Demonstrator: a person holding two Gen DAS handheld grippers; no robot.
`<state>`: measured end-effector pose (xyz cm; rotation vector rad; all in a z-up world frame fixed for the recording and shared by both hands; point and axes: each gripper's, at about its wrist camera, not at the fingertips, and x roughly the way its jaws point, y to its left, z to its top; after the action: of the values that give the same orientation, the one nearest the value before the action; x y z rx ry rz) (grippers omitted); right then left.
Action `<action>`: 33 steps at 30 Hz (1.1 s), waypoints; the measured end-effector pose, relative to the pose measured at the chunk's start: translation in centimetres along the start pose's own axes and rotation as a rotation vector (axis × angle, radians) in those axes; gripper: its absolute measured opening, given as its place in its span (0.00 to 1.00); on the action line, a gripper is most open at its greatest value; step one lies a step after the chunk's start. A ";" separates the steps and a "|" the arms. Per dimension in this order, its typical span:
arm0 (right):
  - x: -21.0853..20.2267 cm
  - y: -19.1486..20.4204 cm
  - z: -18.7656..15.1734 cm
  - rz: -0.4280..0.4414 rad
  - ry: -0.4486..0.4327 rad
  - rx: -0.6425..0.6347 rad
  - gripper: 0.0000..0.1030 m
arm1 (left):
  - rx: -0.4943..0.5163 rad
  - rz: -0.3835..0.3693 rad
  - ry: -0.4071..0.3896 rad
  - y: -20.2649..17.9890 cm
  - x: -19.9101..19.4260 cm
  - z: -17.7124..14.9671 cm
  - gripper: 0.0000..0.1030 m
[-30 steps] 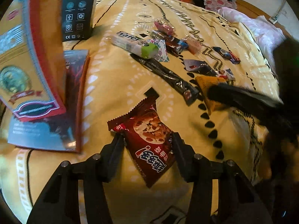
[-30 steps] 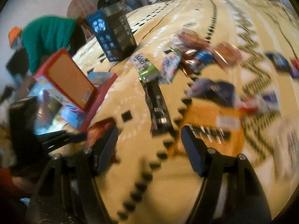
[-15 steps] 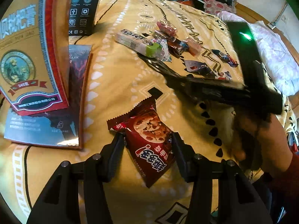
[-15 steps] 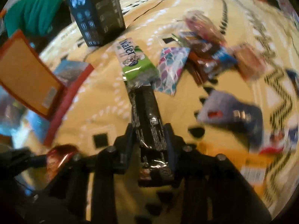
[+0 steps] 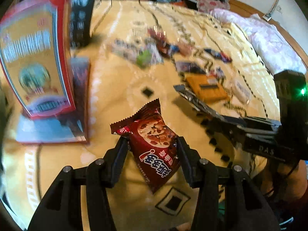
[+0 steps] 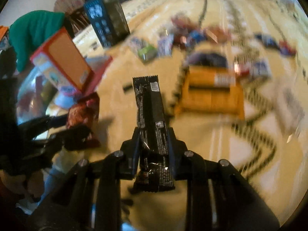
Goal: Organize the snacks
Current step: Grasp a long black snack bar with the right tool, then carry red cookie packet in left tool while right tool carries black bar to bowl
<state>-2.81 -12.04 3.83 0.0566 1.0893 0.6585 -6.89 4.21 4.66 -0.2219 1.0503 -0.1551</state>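
Two snacks held: one in each gripper, above a yellow patterned bed cover [image 5: 119, 100].
Left gripper [image 5: 152, 150]: partly closed, its pads pressed on both sides of a cookie packet.
Cookie packet [image 5: 154, 140]: dark red foil pouch with crimped, serrated ends; it bore a picture of a chocolate-chip cookie and white lettering, and was tilted, its upper end pointing away from the camera.
Right gripper [image 6: 153, 144]: closed almost fully on a black bar; in the left wrist view it entered from the right edge, with a green light on its body.
Black bar [image 6: 150, 111]: long, narrow black wrapper with fine white print and a serrated far end, gripped near its lower end and pointing away from the camera.
Orange packet [image 6: 211, 96]: flat, lay on the cover just beyond and to the right of the bar.
Loose snacks [image 6: 184, 36]: small wrappers scattered further back; blurred.
Red-edged box [image 5: 36, 57]: stood at left on a flat blue-and-red package.
Dark box [image 6: 107, 23]: upright at the far left of the cover.
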 end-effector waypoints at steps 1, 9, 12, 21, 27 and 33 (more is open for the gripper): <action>0.3 0.0 -0.5 -0.015 0.021 -0.006 0.30 | -0.012 -0.009 0.020 0.3 0.5 -0.3 0.52; 1.2 -0.5 -0.4 -0.032 0.064 -0.052 0.45 | -0.098 0.009 -0.023 0.9 0.9 -1.2 0.63; 2.1 -0.4 -0.2 -0.056 0.072 -0.093 0.45 | -0.134 0.030 -0.033 1.0 1.2 -1.1 0.65; -0.4 -0.1 -0.7 -0.031 -0.042 -0.065 0.25 | -0.065 0.069 -0.055 -0.6 0.3 -0.4 0.50; -3.8 0.4 0.6 -0.017 -0.131 -0.040 0.25 | -0.032 0.042 -0.163 -1.6 -4.1 1.4 0.49; -7.9 1.7 3.3 -0.007 -0.234 -0.055 0.25 | 0.017 0.072 -0.303 -2.4 -10.1 3.8 0.49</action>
<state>-3.13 -13.91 12.33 0.0800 0.8456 0.6576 -8.59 4.66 15.57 -0.1851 0.7541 -0.0629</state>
